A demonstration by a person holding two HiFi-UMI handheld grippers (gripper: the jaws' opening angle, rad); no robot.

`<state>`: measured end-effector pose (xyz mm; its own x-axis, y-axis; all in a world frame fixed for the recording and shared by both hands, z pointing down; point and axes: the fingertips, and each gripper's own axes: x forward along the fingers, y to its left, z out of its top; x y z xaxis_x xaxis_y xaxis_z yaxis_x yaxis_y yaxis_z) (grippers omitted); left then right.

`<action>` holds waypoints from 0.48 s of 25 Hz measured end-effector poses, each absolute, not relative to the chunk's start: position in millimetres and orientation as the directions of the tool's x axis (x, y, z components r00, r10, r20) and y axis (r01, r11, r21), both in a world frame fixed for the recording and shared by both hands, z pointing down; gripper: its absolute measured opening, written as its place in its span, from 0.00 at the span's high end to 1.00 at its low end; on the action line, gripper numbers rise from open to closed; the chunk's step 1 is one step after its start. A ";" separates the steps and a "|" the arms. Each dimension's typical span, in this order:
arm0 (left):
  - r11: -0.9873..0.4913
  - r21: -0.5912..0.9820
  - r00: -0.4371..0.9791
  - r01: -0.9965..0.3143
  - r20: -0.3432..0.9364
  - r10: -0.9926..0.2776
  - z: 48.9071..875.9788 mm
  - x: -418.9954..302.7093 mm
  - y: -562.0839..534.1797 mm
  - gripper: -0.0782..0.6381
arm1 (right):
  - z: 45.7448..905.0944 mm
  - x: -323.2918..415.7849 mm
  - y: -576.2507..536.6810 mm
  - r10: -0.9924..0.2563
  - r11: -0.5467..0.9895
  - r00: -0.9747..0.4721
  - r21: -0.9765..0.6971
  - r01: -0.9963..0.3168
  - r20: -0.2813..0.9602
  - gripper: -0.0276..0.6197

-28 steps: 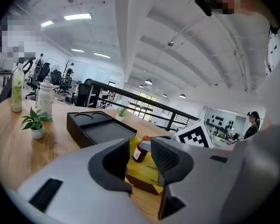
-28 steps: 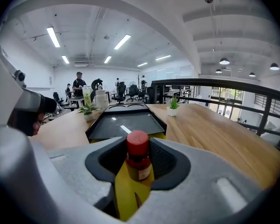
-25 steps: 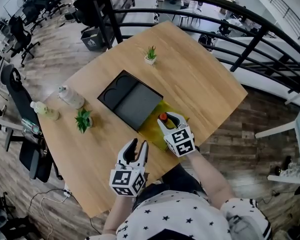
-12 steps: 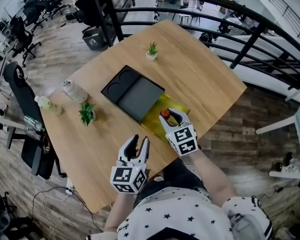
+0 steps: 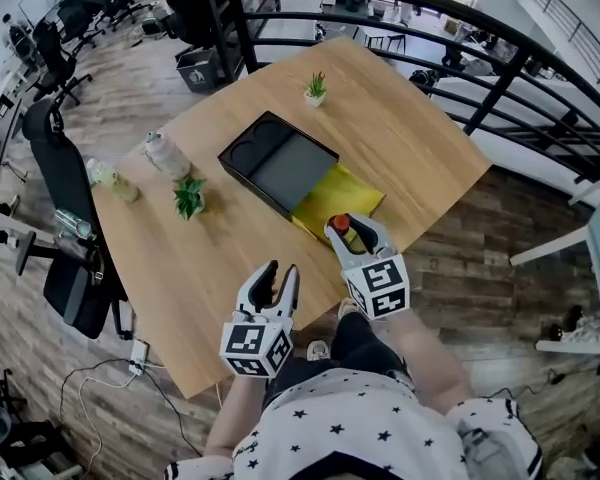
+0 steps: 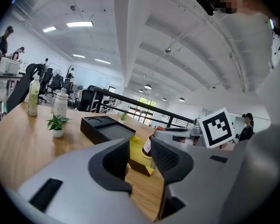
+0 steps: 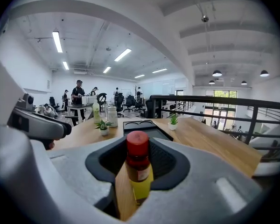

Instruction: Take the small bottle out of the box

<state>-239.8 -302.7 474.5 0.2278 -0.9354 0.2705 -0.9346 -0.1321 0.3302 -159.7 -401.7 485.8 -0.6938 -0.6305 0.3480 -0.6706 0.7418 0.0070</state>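
The small bottle (image 7: 138, 167) is clamped between the jaws of the right gripper (image 5: 357, 232), red cap uppermost. It is held at the near rim of the open yellow box (image 5: 352, 196), which lies by the near right edge of the desk (image 5: 410, 138), beside a black tray (image 5: 280, 163). The bottle appears lifted off the box floor; whether it is fully clear of the rim cannot be told. The left gripper (image 5: 276, 280) is held above the near edge, jaws apart and empty. Extraction is judged nearly complete. Carrying the bottle clear and setting it down remain.
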 end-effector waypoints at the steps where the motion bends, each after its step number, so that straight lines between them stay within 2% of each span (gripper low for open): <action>1: -0.129 0.331 0.225 -0.935 0.268 -0.937 473.3 -240.1 -297.3 0.70 | 482.2 -158.8 -394.5 -0.631 0.742 -0.696 0.006 -0.670 0.342 0.74; 12: -0.100 0.316 0.179 -0.944 0.234 -0.955 467.1 -228.9 -261.9 0.70 | 455.2 -132.2 -333.6 -0.623 0.757 -0.725 -0.008 -0.654 0.292 0.74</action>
<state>-228.9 -261.9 467.1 0.1794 -0.9554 0.2344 -0.9436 -0.0997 0.3157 -132.2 -333.6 455.2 -0.7254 -0.6235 0.2916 -0.6536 0.7568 -0.0079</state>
